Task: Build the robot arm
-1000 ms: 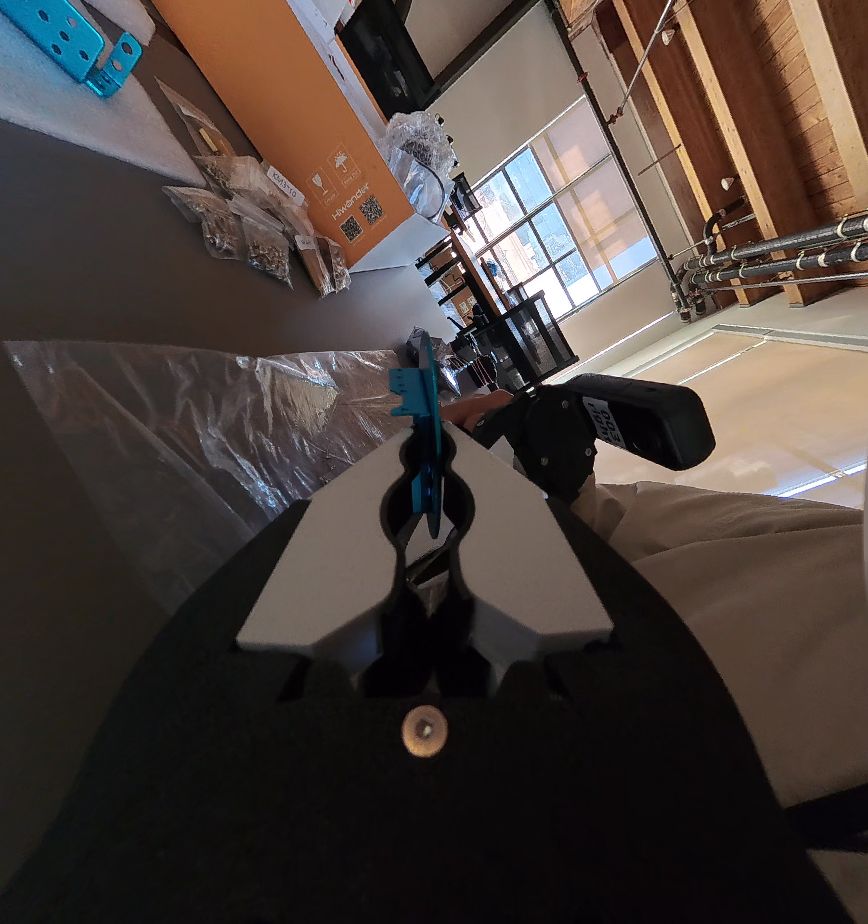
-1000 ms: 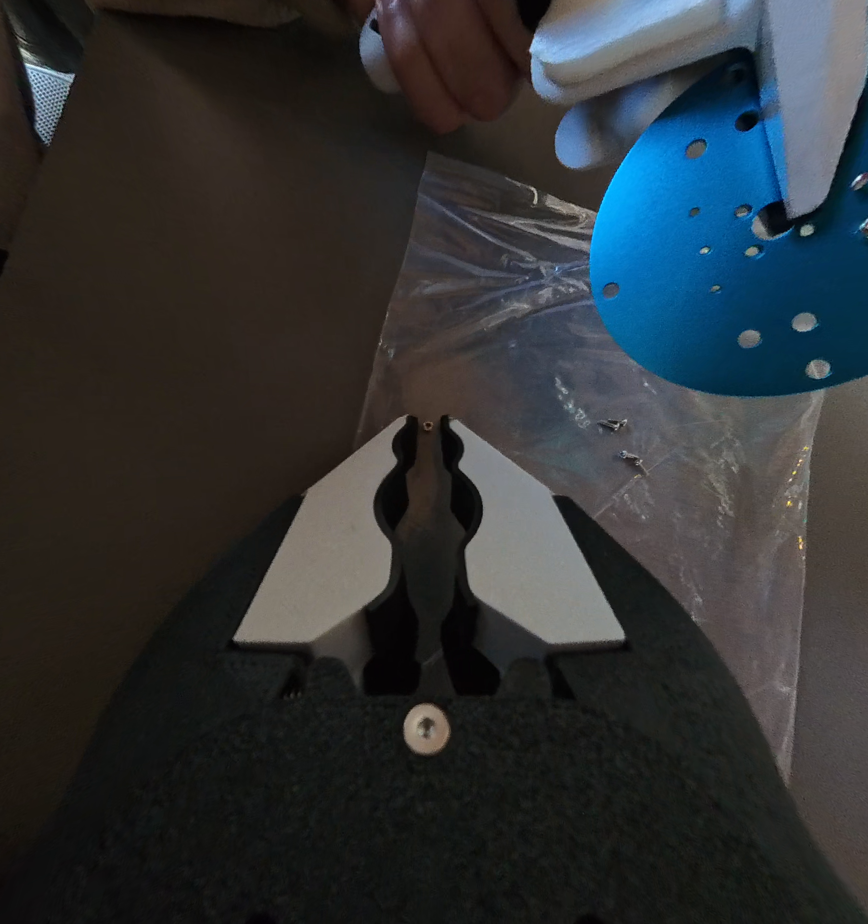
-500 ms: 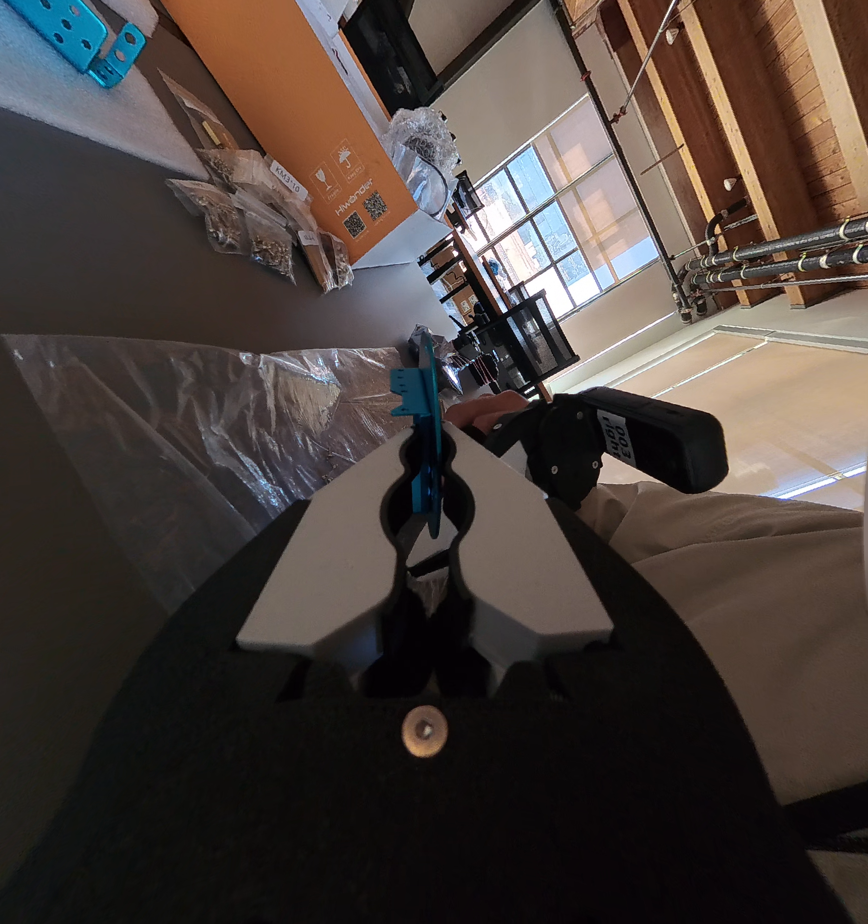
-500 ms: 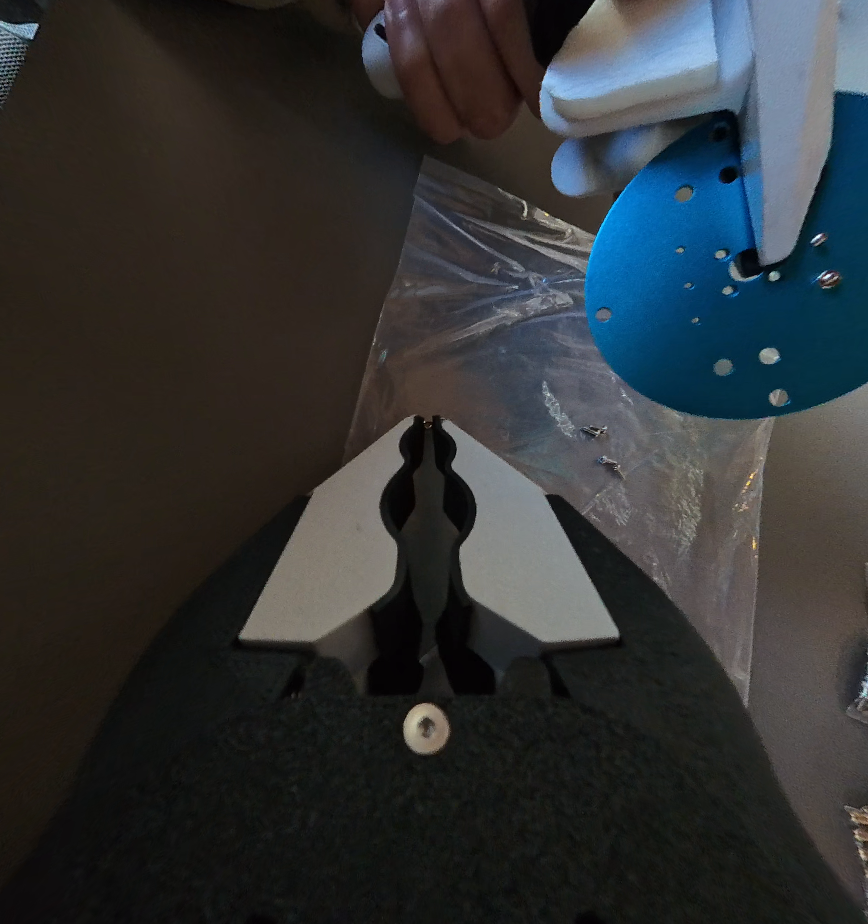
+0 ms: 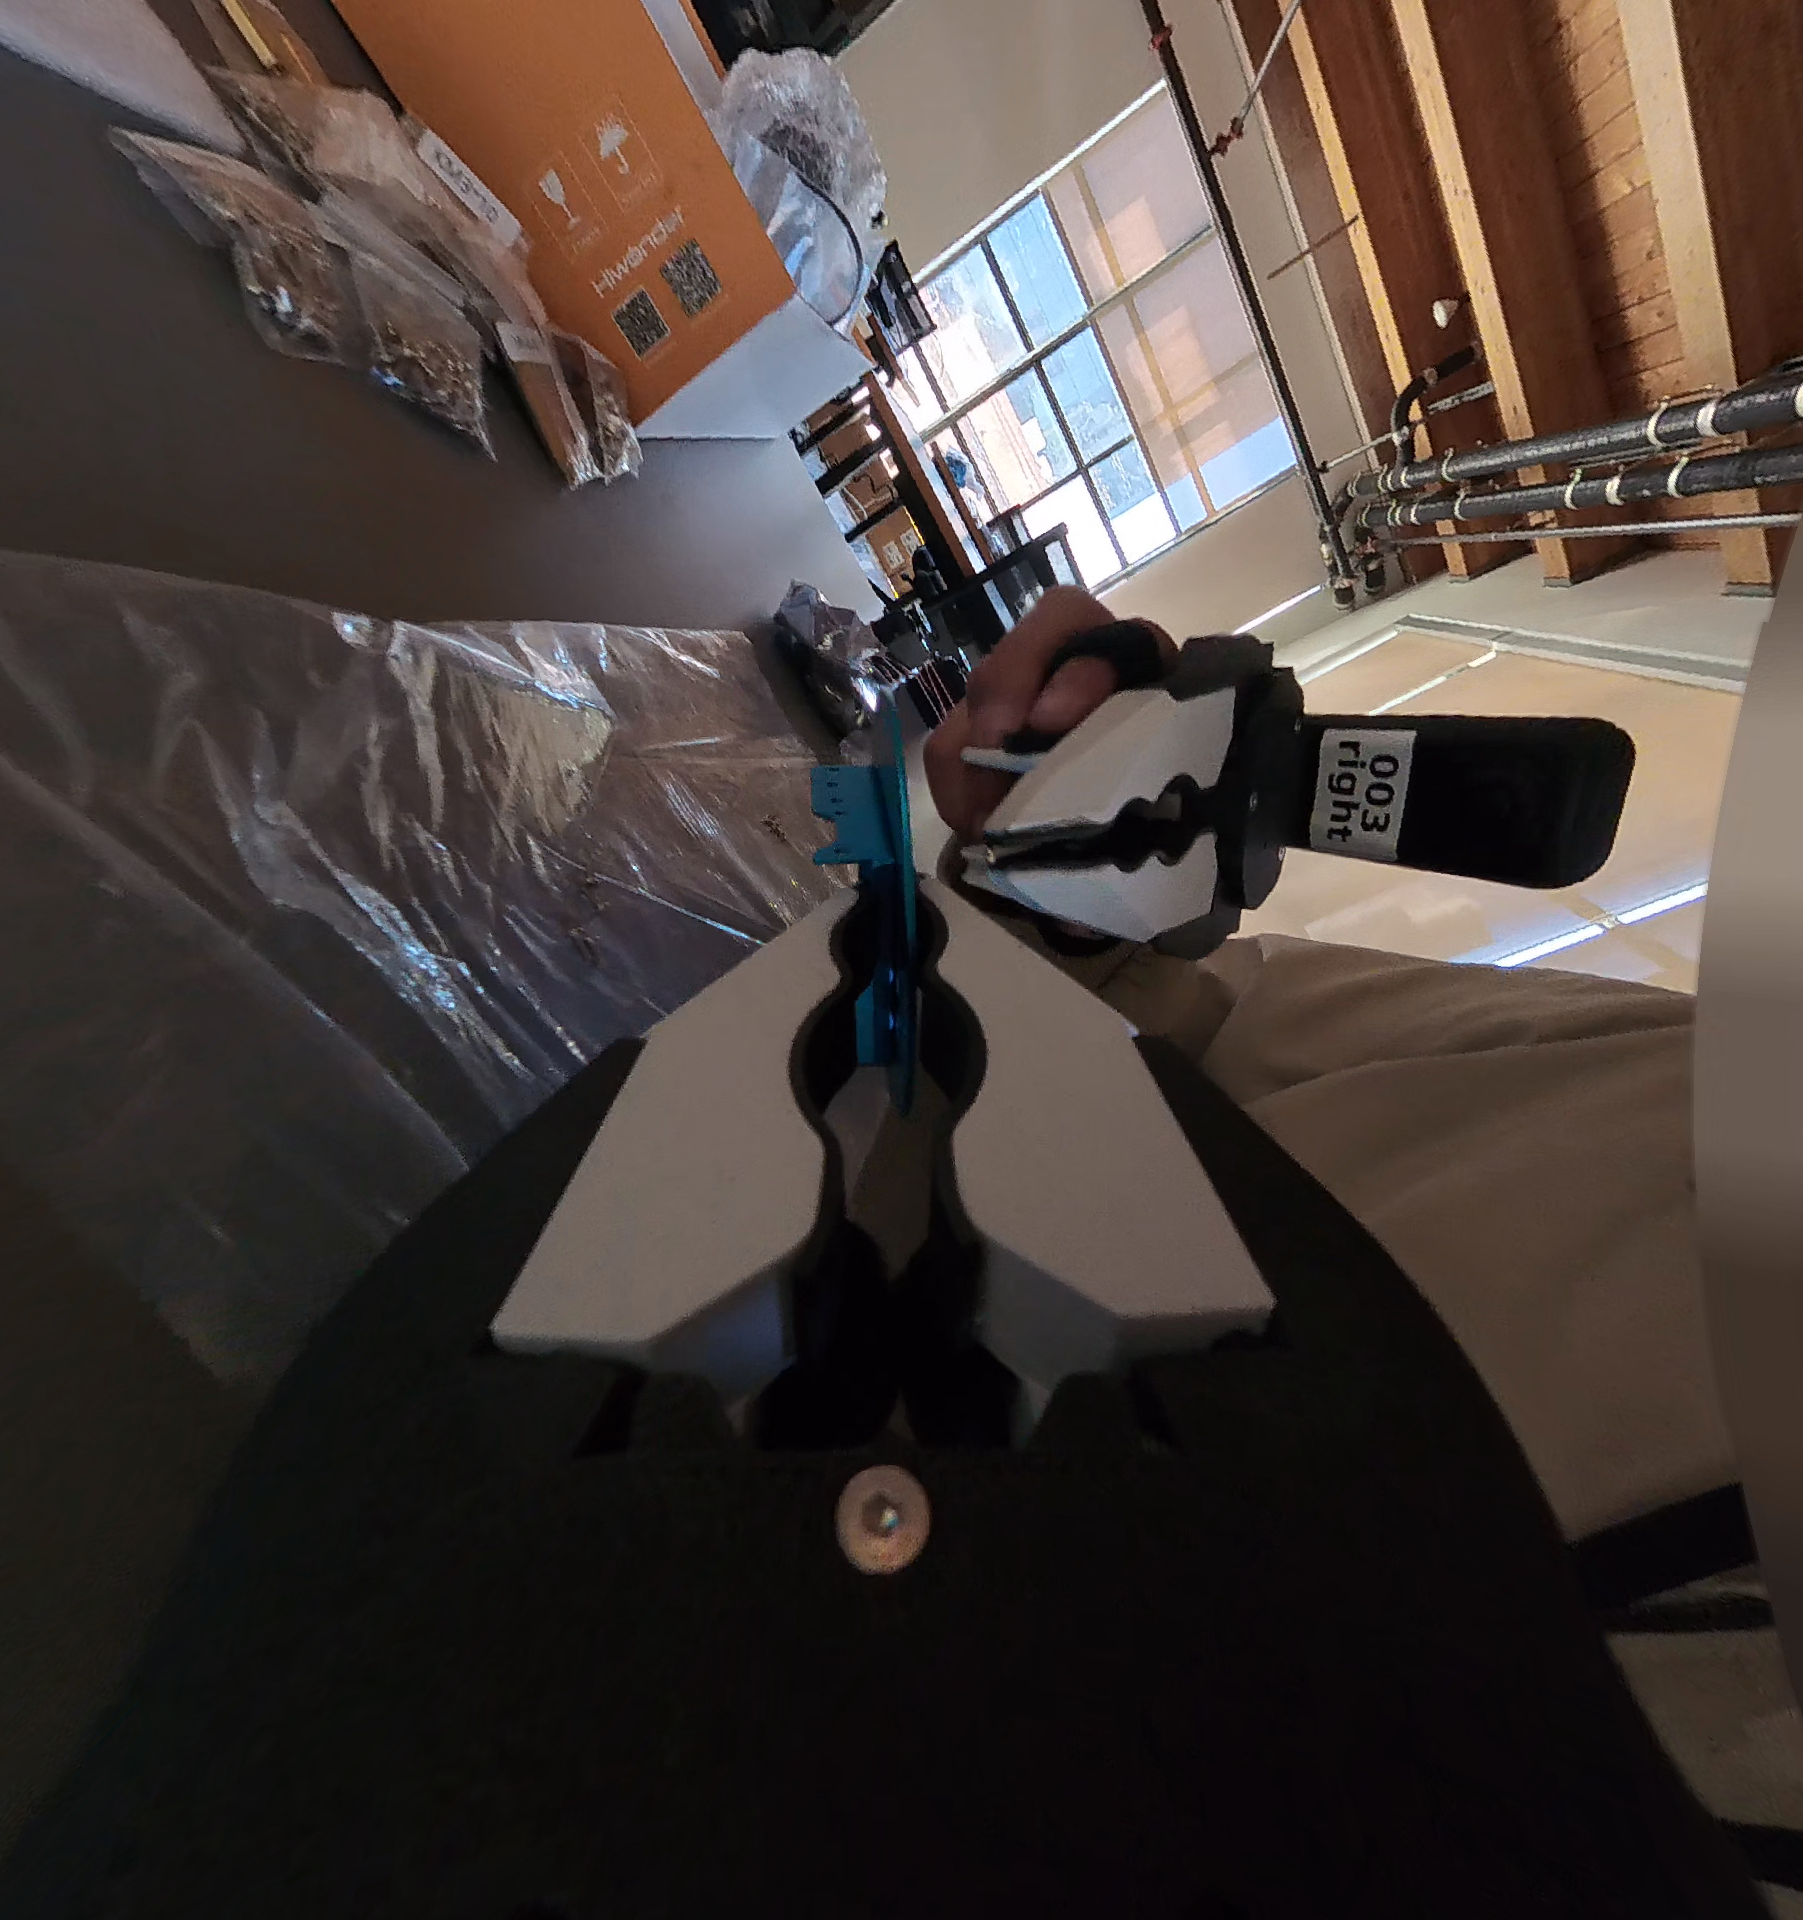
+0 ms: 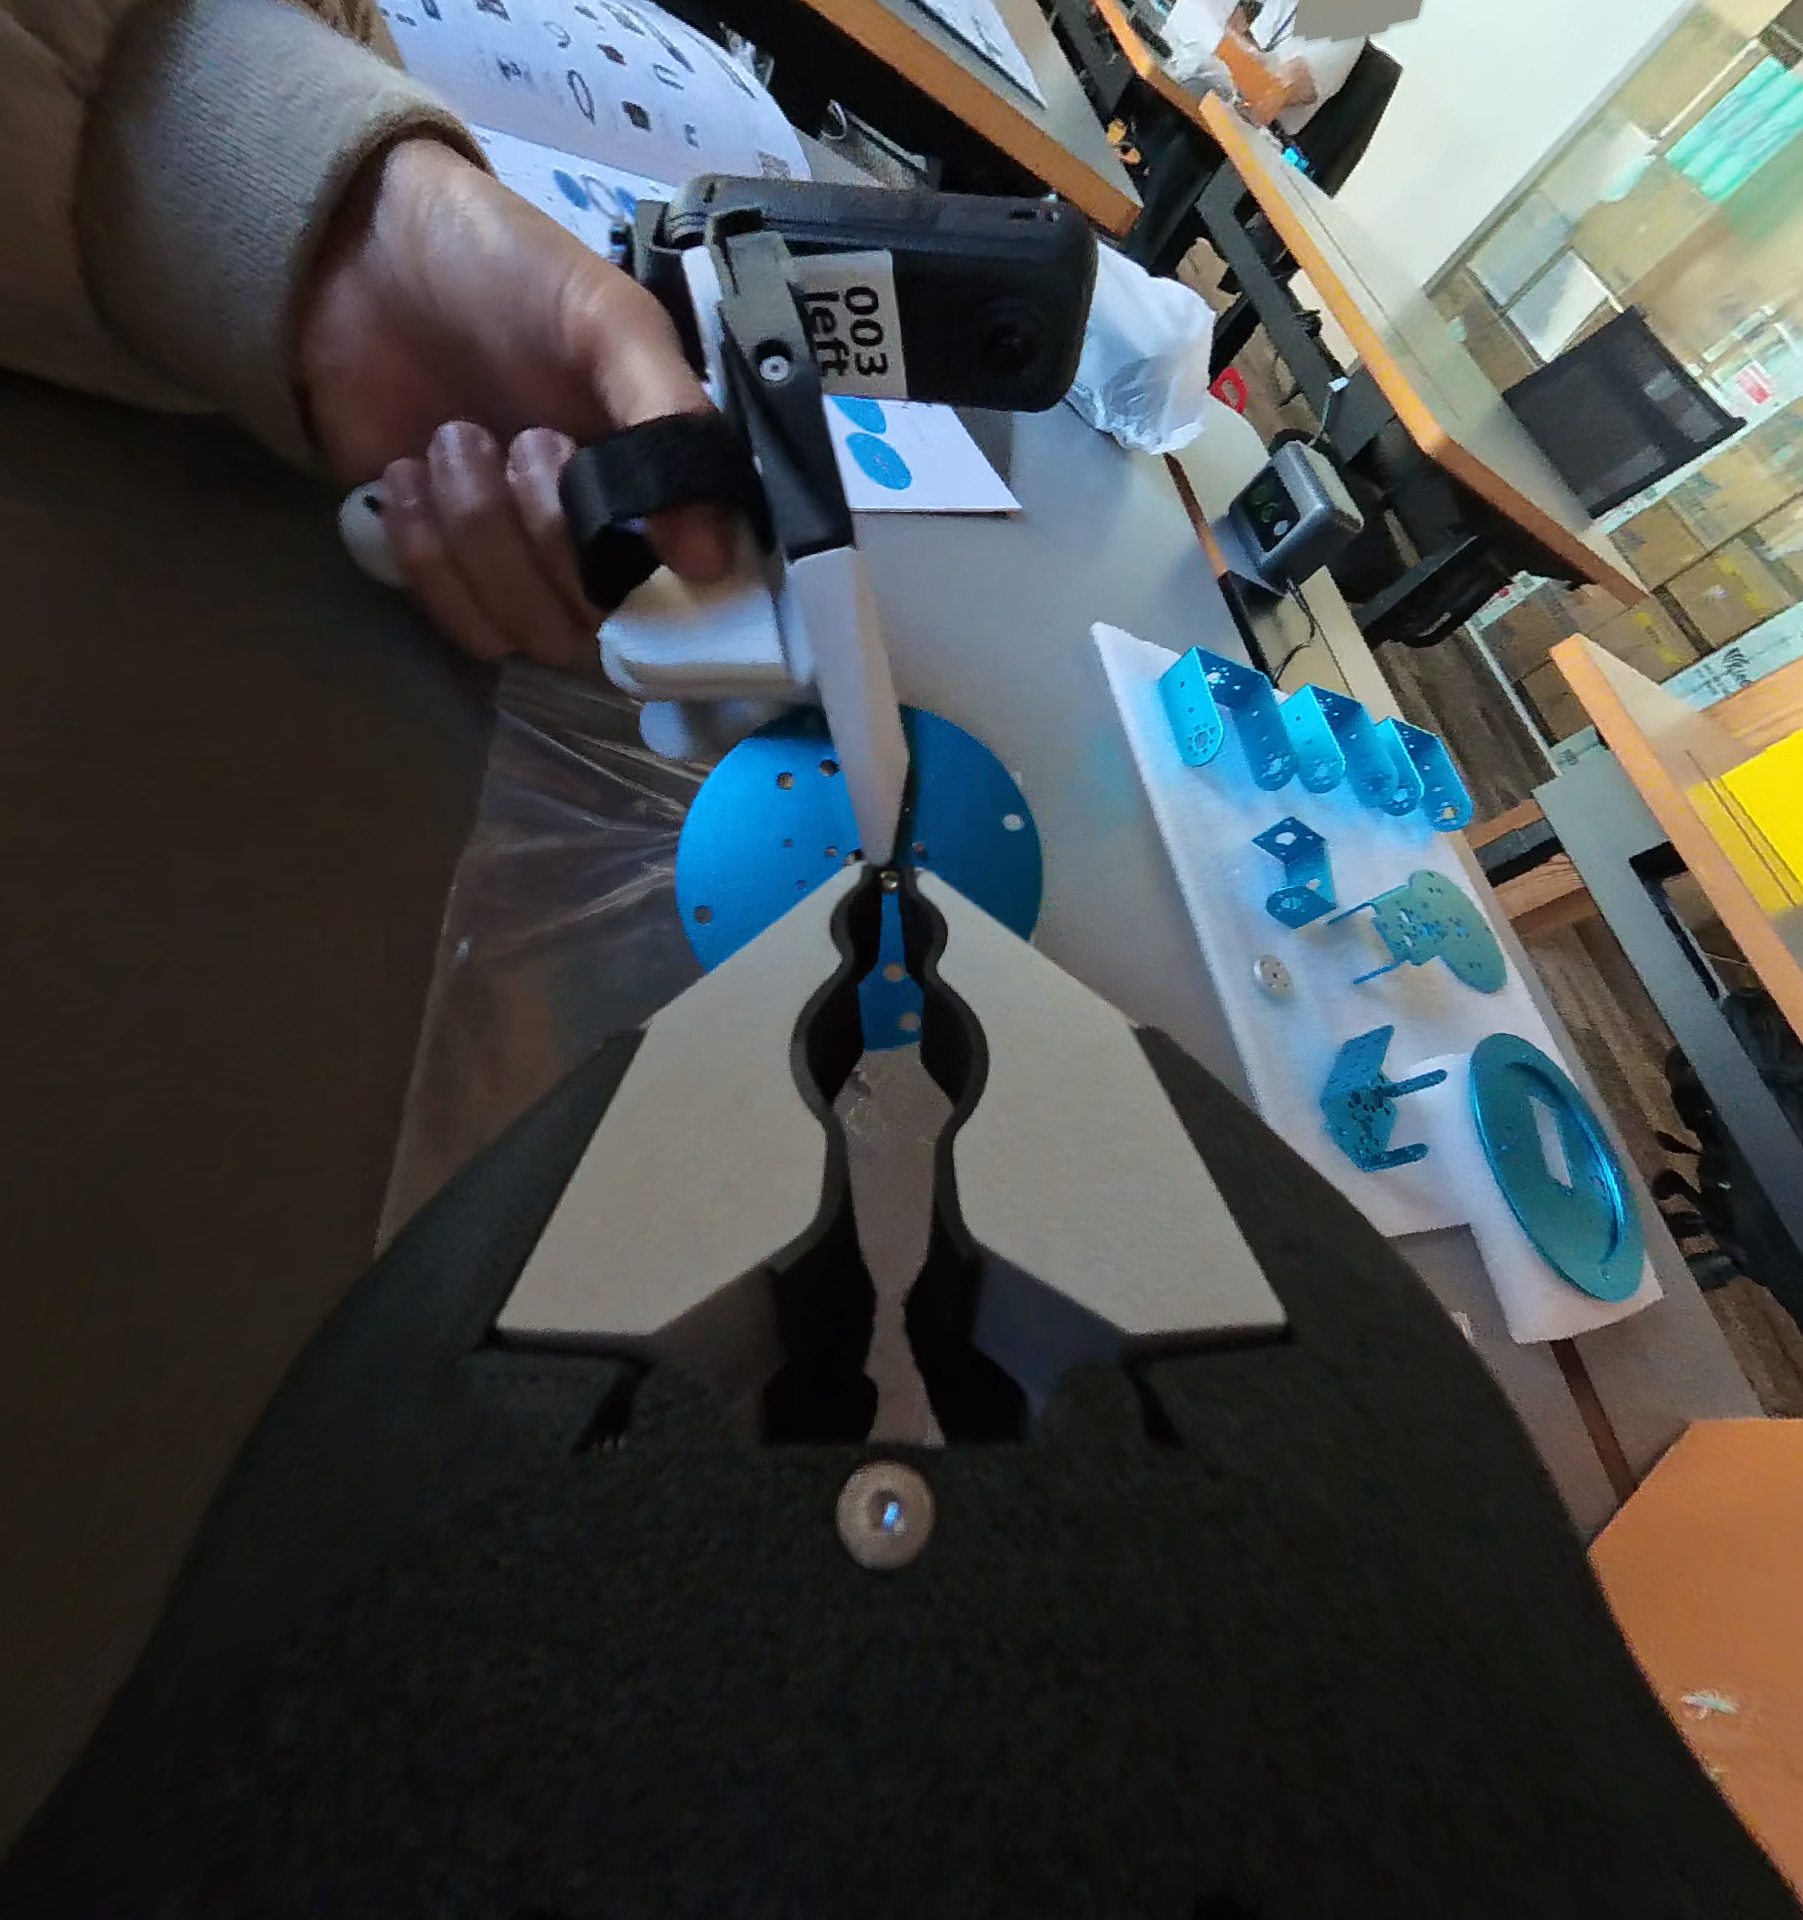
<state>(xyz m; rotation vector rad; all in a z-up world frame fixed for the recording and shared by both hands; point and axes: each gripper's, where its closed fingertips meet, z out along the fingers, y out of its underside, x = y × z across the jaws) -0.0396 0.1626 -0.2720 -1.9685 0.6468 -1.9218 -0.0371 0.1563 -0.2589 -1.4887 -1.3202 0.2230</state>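
Note:
My left gripper [image 5: 897, 904] is shut on a round blue metal plate [image 5: 895, 966] with many holes, seen edge-on here. A small blue bracket [image 5: 850, 821] is fixed to the plate's far face. In the right wrist view the plate [image 6: 762, 852] faces me, clamped by the left gripper [image 6: 881, 852] from above. My right gripper [image 6: 889, 878] is shut on a tiny screw [image 6: 889, 880] at its tips, which sit right at the plate's face. The right gripper also shows in the left wrist view [image 5: 975, 854], beside the plate. A hand [image 6: 481, 343] holds the left gripper.
A clear plastic bag [image 5: 409, 790] lies on the dark table under the plate. A white foam sheet [image 6: 1167, 790] carries several blue brackets [image 6: 1312, 738] and a blue ring [image 6: 1557, 1164]. Small bags of hardware [image 5: 357, 270] lie by an orange box [image 5: 564, 156]. The grippers are tip to tip, or close to it.
My right gripper has lifted off the plastic bag with the screw and swung up to face the plate, ending with its tips at the plate. The left gripper keeps hold of the plate.

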